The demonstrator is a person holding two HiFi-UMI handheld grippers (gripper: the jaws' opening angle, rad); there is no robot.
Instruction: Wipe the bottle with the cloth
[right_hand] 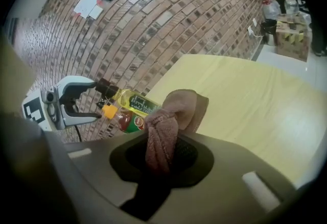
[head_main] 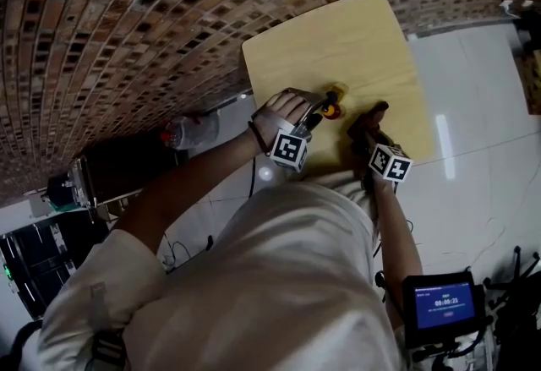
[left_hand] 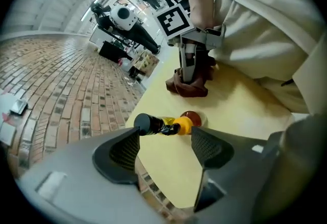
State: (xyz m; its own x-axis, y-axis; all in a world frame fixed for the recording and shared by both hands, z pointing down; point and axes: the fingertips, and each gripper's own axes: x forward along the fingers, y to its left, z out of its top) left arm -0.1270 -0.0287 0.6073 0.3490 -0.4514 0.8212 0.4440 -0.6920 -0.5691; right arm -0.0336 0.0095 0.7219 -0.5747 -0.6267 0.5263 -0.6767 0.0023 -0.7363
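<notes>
Two small bottles rest side by side on the yellow table (head_main: 338,40), apparently lying down: a clear yellow one (right_hand: 134,104) with a black cap (left_hand: 143,122), and a red one (right_hand: 125,121) with a yellow cap (left_hand: 184,125). My left gripper (left_hand: 163,139) is open, and the bottles sit just beyond its fingertips, untouched. From the right gripper view the left gripper (right_hand: 87,100) shows its jaws apart by the caps. My right gripper (right_hand: 163,154) is shut on a bunched brown cloth (right_hand: 164,128), which rests on the table near the bottles (head_main: 331,107).
A brick wall (head_main: 127,23) runs along the table's far edge, close to the bottles. White tiled floor (head_main: 473,107) lies to the right. A plastic bottle (head_main: 190,131) and dark equipment are on the floor at left. A device with a blue screen (head_main: 444,302) is at lower right.
</notes>
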